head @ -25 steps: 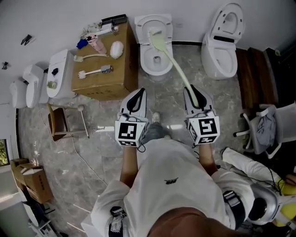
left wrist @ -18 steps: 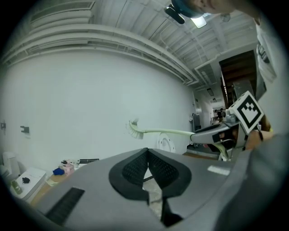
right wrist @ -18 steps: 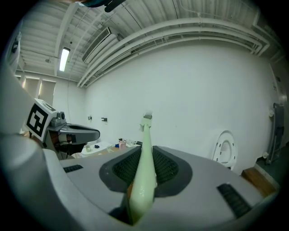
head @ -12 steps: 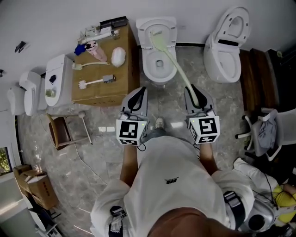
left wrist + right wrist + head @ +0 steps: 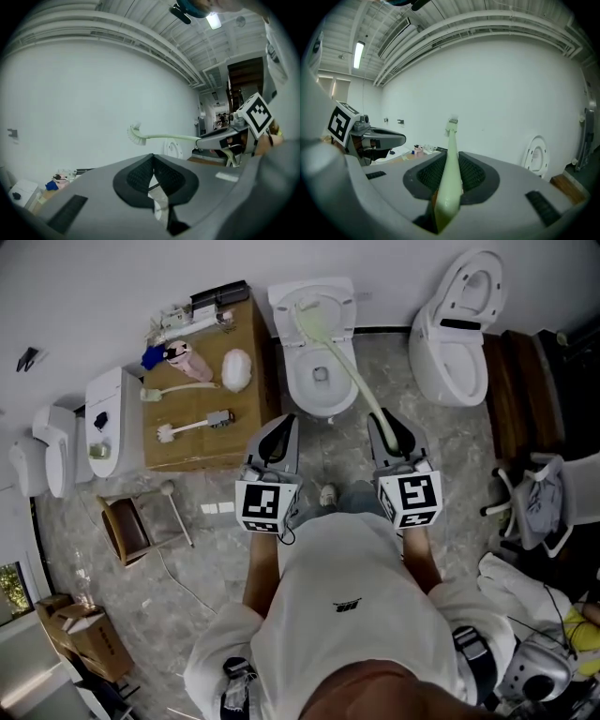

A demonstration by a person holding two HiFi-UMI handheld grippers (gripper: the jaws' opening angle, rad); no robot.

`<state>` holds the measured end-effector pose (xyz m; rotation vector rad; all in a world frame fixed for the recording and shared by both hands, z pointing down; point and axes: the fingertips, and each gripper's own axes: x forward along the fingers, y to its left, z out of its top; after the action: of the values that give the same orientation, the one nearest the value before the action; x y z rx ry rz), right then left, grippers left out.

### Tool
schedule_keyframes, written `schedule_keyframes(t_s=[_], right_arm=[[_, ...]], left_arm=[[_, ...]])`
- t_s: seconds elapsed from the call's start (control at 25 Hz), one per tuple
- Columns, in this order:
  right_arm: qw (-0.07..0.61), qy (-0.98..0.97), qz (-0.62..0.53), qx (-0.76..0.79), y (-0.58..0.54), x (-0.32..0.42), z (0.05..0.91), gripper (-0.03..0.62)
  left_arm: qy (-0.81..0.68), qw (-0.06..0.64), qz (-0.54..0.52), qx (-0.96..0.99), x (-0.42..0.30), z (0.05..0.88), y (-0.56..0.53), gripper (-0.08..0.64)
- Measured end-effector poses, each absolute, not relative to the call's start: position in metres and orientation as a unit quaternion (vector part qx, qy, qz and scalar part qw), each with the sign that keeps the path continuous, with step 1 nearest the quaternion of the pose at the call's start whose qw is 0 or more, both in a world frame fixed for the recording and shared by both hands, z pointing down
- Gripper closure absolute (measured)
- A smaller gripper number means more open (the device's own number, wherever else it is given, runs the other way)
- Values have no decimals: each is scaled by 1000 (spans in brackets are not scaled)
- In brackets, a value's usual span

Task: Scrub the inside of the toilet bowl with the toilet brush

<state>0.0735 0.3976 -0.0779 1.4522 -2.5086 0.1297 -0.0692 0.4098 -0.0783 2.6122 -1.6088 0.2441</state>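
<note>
Toilet brush (image 5: 339, 360) further left over bowl (image 5: 294, 381), tight in right hand-held gripper (image 5: 382, 418); marble floor (image 5: 389, 362).

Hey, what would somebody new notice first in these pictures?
The long pale green brush clamped in the right gripper, its head held over the back of the middle toilet. Then a second toilet with its lid up to the right, and a brown box with more brushes to the left.

Glossy toilet bowl (image 5: 296, 381); seemingly plastic brush (image 5: 341, 359).
</note>
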Motion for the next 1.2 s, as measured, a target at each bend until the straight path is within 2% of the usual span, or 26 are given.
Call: schedule_keyframes(t_s=[1.2], right_arm=[[152,-862,71,478,229,87,-34,520]], left_arm=[[-538,60,105,834,-63,-38,242,549]])
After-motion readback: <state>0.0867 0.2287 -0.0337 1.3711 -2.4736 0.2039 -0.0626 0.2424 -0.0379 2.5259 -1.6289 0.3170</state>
